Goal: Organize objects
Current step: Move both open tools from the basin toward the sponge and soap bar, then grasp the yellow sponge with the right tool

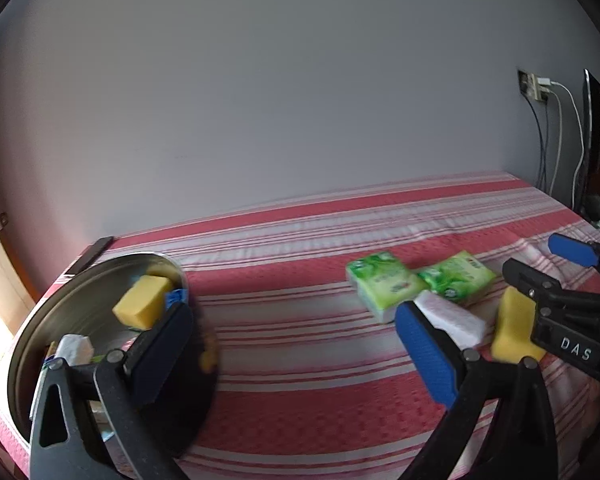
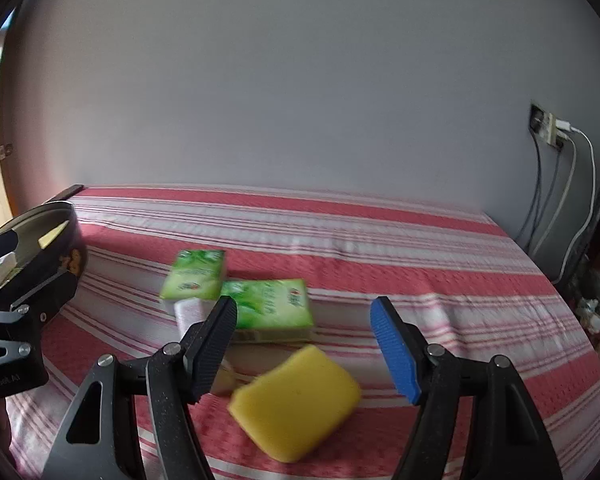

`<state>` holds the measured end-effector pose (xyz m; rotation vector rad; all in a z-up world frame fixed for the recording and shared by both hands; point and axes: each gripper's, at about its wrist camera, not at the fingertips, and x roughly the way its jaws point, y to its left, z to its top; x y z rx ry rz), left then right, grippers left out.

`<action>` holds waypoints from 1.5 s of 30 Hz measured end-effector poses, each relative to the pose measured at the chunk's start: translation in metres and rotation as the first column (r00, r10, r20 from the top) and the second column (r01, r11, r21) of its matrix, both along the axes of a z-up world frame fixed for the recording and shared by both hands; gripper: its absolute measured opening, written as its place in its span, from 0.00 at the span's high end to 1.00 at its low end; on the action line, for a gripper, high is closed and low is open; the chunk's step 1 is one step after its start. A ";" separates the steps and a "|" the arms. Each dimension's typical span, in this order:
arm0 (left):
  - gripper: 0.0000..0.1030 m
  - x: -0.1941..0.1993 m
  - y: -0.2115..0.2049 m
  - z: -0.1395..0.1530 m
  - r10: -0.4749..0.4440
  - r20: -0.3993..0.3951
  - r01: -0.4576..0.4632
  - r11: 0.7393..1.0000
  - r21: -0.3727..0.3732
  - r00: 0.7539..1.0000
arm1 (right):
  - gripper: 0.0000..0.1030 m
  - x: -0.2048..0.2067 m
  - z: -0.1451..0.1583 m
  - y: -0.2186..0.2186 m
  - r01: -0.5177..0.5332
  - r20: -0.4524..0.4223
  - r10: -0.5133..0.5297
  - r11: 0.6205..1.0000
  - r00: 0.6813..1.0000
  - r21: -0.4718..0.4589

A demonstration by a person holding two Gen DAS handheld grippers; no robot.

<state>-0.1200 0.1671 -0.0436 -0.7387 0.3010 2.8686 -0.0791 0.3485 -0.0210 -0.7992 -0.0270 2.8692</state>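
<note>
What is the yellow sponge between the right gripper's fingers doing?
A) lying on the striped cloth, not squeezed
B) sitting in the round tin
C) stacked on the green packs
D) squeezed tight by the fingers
A: the sponge lies on the cloth between the wide-open fingers of the right gripper, touching neither.

Yellow sponge [image 2: 295,402] lying flat, two green tissue packs [image 2: 235,296] touching, another sponge inside metal tin [image 1: 31,340]

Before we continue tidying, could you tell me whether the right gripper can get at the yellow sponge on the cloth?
Probably yes: the right gripper is open, and the sponge lies uncovered just ahead of it.
</note>
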 end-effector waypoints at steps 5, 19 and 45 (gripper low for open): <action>0.00 -0.002 0.022 -0.002 -0.033 0.010 0.033 0.999 -0.027 0.999 | 0.31 0.005 -0.002 0.011 0.015 0.009 -0.014 1.000 1.000 -0.024; 0.00 -0.009 0.036 -0.015 -0.046 0.038 0.049 0.996 -0.068 0.998 | 0.30 0.006 -0.006 0.020 0.019 0.015 -0.019 0.998 1.000 -0.058; 0.00 -0.022 0.029 -0.024 -0.002 0.059 0.007 0.997 -0.072 0.998 | 0.30 -0.002 -0.010 0.010 -0.026 0.058 0.028 0.999 0.998 -0.038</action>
